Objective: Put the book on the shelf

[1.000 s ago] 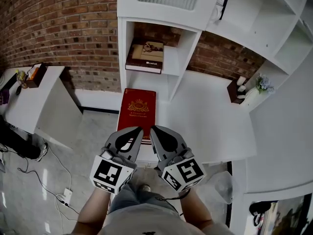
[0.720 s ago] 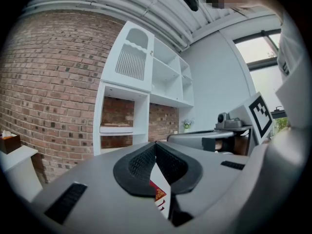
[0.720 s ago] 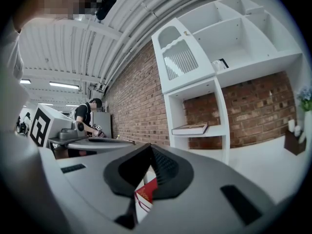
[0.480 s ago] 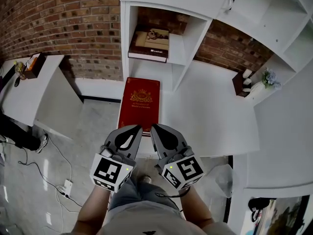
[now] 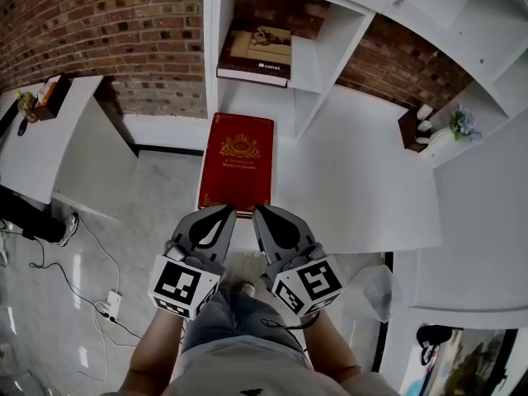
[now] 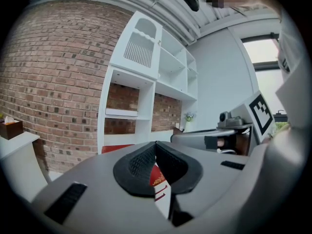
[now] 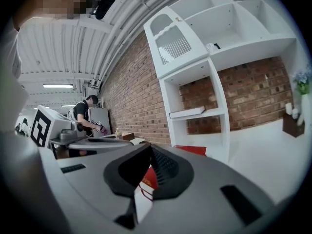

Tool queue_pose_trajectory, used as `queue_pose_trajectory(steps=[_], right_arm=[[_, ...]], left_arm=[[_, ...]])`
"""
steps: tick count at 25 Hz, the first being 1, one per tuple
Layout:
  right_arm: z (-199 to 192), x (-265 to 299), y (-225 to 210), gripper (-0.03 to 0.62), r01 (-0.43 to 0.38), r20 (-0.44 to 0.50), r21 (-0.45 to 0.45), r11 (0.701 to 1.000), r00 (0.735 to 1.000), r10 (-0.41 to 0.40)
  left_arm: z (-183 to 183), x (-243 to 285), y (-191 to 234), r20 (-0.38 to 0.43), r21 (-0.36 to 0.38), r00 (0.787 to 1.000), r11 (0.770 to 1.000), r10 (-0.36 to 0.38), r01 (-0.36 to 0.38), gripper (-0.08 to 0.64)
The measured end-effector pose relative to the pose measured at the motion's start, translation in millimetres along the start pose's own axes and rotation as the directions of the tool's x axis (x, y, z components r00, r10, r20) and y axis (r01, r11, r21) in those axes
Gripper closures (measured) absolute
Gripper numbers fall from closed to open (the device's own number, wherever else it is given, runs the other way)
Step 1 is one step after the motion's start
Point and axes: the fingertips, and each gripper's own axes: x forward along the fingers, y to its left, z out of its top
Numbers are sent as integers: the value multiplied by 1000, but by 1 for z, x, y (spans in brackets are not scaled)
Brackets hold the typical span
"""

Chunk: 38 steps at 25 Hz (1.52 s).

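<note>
Left gripper [image 5: 224,213] jaws closed tip to tip, nothing clamped; in the left gripper view the pads [image 6: 141,162] meet at the front, and only a sliver of red cover shows through the gap behind them. Right gripper [image 5: 261,214] is the same: jaws together and empty, with red visible behind the pads [image 7: 163,165]. The two grippers sit side by side, tips angled toward each other, at the near short edge of the red book [image 5: 237,163]. Contact with that edge can't be told from any view. The book lies flat, gold-printed cover up, on the white worktop [image 5: 363,188], long axis running away from the person, far end close to the foot of the white shelf unit [image 5: 330,48]. In the open compartment straight above the far end, a second book [image 5: 257,54] lies flat on a shelf board. Brick wall [image 5: 124,31] behind. Far right of the worktop: brown holder [image 5: 411,128] with small flowers [image 5: 464,122] beside it. A separate white side table [image 5: 49,151] at left carries a brown box [image 5: 51,96]. Cables [image 5: 99,304] on the floor below. A person [image 7: 87,112] stands in the background of the right gripper view.
</note>
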Motion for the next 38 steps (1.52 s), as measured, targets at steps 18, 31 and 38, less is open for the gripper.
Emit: queue_pose_trajectory(steps=[18, 31, 38], right_arm=[[-59, 8, -11, 578, 39, -93, 69, 997, 995, -33], [-91, 4, -28, 516, 85, -160, 78, 993, 984, -72], [-107, 1, -42, 500, 119, -194, 80, 990, 976, -102]], left_arm=[[-54, 2, 20, -83, -34, 997, 999, -3, 0, 545], [-88, 1, 39, -156, -55, 987, 998, 21, -29, 479], [-106, -1, 54, -192, -54, 980, 996, 54, -66, 451]])
